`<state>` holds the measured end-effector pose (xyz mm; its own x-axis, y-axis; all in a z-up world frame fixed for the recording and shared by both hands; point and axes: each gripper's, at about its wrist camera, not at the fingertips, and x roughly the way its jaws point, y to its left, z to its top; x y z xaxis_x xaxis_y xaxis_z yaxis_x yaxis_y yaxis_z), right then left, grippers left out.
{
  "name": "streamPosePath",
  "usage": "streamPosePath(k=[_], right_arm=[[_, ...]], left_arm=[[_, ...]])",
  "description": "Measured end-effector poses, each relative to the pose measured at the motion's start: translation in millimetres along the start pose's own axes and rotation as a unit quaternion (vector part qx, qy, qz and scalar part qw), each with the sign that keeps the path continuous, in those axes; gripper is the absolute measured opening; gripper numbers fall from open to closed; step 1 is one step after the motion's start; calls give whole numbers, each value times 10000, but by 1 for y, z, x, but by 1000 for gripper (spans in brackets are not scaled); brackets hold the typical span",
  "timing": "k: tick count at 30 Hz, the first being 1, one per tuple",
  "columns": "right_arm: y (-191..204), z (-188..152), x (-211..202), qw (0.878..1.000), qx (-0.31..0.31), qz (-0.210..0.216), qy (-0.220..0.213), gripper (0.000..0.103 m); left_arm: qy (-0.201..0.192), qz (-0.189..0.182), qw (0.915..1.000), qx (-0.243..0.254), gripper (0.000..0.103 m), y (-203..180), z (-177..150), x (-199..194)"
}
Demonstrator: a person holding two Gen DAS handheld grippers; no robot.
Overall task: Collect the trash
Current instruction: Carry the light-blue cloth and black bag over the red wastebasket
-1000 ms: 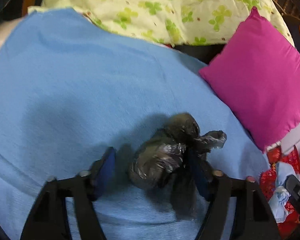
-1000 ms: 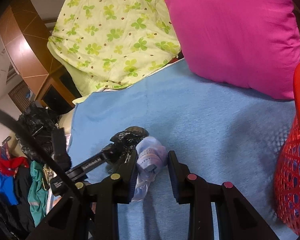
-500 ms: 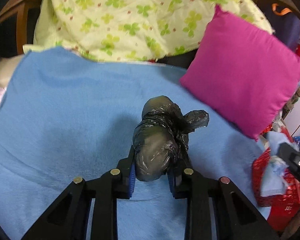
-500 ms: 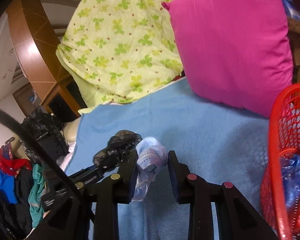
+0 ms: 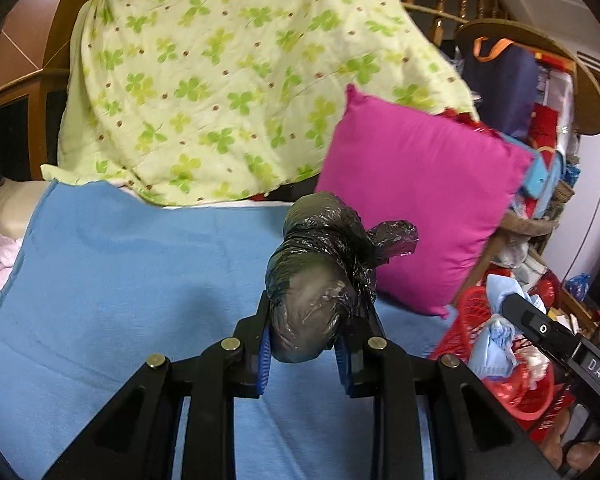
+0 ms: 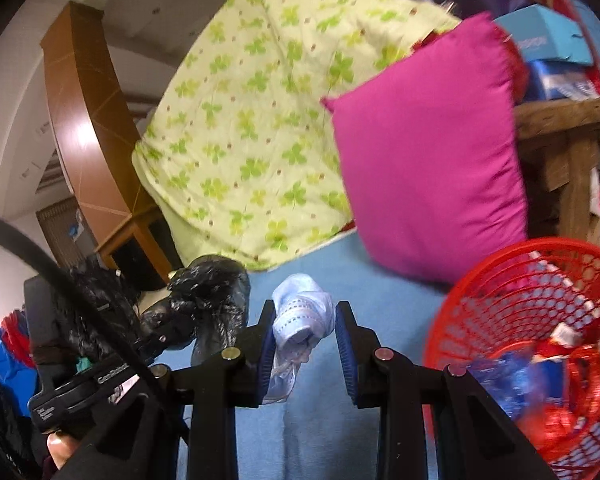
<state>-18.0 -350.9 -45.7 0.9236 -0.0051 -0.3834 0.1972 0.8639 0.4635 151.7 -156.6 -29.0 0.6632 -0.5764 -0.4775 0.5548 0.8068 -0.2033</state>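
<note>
My left gripper [image 5: 305,326] is shut on a knotted black plastic bag [image 5: 320,272] and holds it above the blue blanket [image 5: 120,280]. The bag also shows at the left of the right wrist view [image 6: 212,296]. My right gripper [image 6: 305,330] is shut on a crumpled pale blue wad of trash [image 6: 302,316], held above the blanket [image 6: 380,312]. A red mesh basket [image 6: 512,296] with trash in it stands just to the right of it; it also shows at the lower right of the left wrist view [image 5: 468,308].
A magenta pillow [image 5: 416,208] leans at the blanket's right end, next to the basket. A green clover-print quilt [image 5: 236,80] is heaped behind. A wooden table [image 6: 560,120] with boxes stands behind the basket. Clothes [image 6: 4,364] lie at the left.
My left gripper shut on the black bag and lifted it off the blanket. My right gripper carried the pale blue wad up and toward the red basket, which now fills more of the view.
</note>
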Motion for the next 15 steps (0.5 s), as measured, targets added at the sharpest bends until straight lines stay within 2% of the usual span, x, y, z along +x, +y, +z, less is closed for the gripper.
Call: streamPosePath(k=[8,15], right_arm=[[-33,6,-61,9979,201,-104,-606,31],[-63,10,-102,9934,407,-290,-1034,31]], left_arm=[[-110,20,9997,201,28,-41,-9,-18],[-116,-5,9988,481,28,-75,-15,-19]])
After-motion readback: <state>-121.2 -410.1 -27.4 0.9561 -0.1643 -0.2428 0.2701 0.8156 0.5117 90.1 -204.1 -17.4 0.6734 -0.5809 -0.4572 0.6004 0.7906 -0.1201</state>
